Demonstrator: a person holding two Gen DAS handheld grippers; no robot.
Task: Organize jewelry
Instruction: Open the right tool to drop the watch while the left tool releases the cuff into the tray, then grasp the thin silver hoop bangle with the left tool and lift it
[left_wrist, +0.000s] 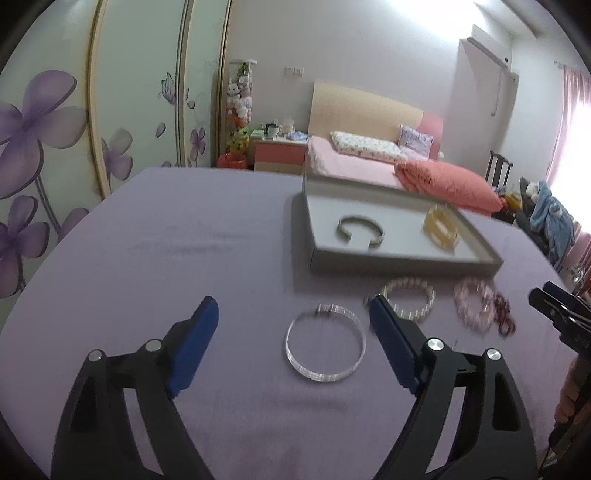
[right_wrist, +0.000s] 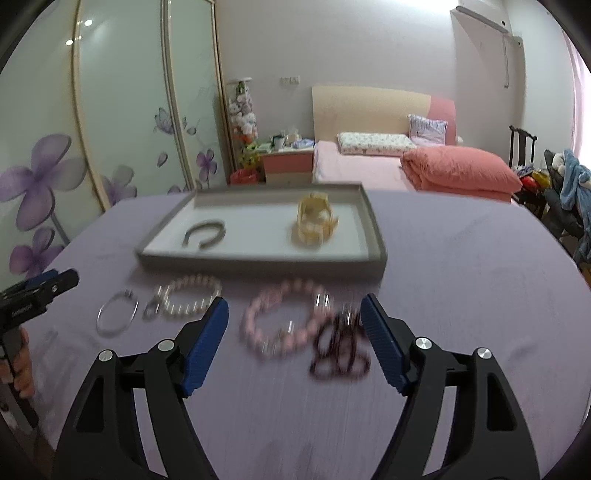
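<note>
**Both grippers spread wide over the last four bracelets**

Here's the left gripper (left_wrist: 293, 317), fingers spread wide and pinching nothing; dead ahead of it, lying flat on the lilac table (left_wrist: 184, 240), is the clear bangle (left_wrist: 325, 342), just beyond the gap and a touch toward its right finger; that's the closest piece for this hand. Over to the right gripper (right_wrist: 293, 315), fingers equally splayed and empty; the pink bead bracelet (right_wrist: 284, 319) sits just past the gap, the dark red bracelet (right_wrist: 341, 349) overlapping its right edge, hard against the right finger. Between the two hands lies the cream bead bracelet (left_wrist: 410, 299), about level with the left gripper's right fingertip. Farther back, the grey tray (left_wrist: 399, 260) already holds the metal cuff (left_wrist: 361, 229) on the left and the amber bracelet (left_wrist: 441, 229) on the right; so I'd call the job partly done. Being rings, none has a long axis; any rim will serve. The right view shows the dark red loops clearly, a blurred sliver from the left; the left view gives the bangle's full circle.
</note>
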